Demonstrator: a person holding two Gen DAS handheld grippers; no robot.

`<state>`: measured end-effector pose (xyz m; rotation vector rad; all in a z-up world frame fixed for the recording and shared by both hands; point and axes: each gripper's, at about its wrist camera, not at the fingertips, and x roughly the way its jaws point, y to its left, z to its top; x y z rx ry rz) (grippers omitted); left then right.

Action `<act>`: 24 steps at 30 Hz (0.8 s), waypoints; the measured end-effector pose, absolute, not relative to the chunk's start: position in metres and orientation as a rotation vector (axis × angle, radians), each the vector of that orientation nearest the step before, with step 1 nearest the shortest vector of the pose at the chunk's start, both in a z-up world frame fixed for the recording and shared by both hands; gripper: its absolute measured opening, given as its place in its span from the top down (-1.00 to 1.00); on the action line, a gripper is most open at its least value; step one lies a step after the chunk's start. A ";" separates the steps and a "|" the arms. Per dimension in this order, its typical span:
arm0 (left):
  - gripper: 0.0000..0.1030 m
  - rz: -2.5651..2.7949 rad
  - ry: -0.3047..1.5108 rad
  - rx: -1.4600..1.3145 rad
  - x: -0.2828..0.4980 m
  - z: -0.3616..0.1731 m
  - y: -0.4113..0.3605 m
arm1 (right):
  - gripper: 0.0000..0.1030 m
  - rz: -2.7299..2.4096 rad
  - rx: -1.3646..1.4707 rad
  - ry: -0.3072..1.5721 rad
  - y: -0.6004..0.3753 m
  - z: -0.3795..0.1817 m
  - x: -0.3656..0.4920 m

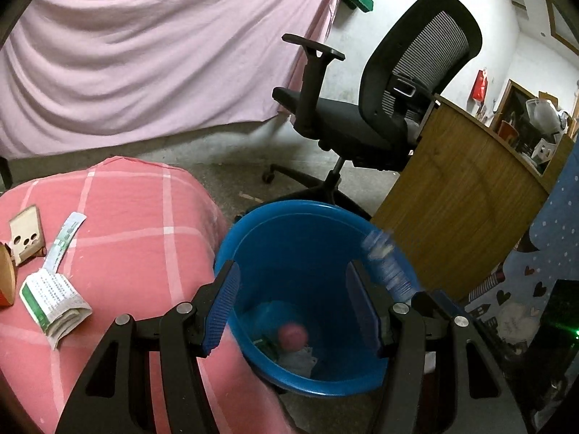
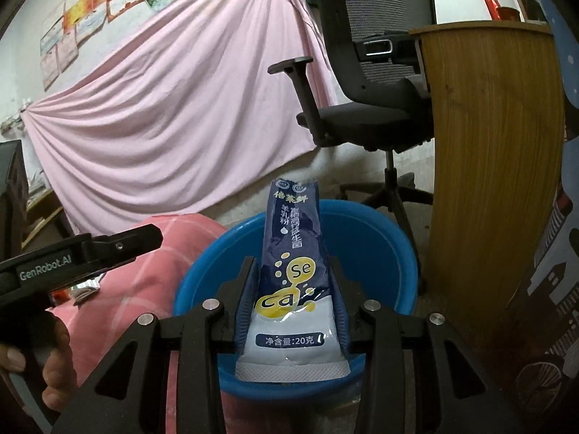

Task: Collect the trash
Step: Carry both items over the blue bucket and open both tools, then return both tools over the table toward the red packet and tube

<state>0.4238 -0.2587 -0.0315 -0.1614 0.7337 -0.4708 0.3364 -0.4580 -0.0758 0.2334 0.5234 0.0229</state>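
A pink sheet (image 1: 144,54) hangs across the back wall, a black office chair (image 1: 380,101) stands on the bare floor beside a wooden cabinet (image 1: 452,199), and in front of them a blue bin (image 2: 380,249) sits just beside a bed under a pink checked cover (image 1: 126,224). The right gripper (image 2: 295,307) is clamped on a blue and white powder sachet (image 2: 293,253), its pads pressing the sachet's two edges, and holds it upright over the mouth of the bin; from the left wrist view the same sachet shows as a blur at the bin's far rim. The left gripper (image 1: 293,311) stands open with nothing between its pads, hovering above the near side of the bin, where a pink ball (image 1: 292,334) and some scraps already lie at the bottom. The step in hand looks to be dropping the sachet, and it would go best if the sachet is well inside the rim before the jaws part, since a light, flat packet can flutter or catch the edge and slide to the floor. A folded printed leaflet (image 1: 54,303), a long paper strip (image 1: 65,238) and a small cardboard piece (image 1: 25,235) lie on the cover well apart from the bin, likely the next pickups for the empty left gripper
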 end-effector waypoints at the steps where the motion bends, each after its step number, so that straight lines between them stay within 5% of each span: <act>1: -0.07 -0.468 0.732 -0.164 0.423 -0.031 -0.257 | 0.27 0.022 0.234 0.523 -0.458 -0.076 0.336; 6: -0.12 -0.452 0.719 -0.184 0.418 -0.023 -0.245 | 0.06 0.022 0.240 0.518 -0.459 -0.073 0.335; 11: -0.40 -0.426 0.667 -0.188 0.405 -0.011 -0.227 | -0.10 0.013 0.228 0.515 -0.456 -0.067 0.334; 13: -0.55 -0.414 0.647 -0.180 0.400 -0.008 -0.221 | -0.36 0.007 0.219 0.509 -0.454 -0.063 0.333; 18: -0.61 -0.368 0.611 -0.162 0.387 -0.002 -0.203 | -0.56 0.001 0.208 0.494 -0.450 -0.051 0.329; 20: -0.85 -0.340 0.581 -0.169 0.379 0.000 -0.193 | -0.62 0.002 0.206 0.485 -0.449 -0.046 0.327; 24: -0.95 -0.295 0.475 -0.190 0.361 0.007 -0.172 | -0.86 0.003 0.194 0.462 -0.444 -0.035 0.321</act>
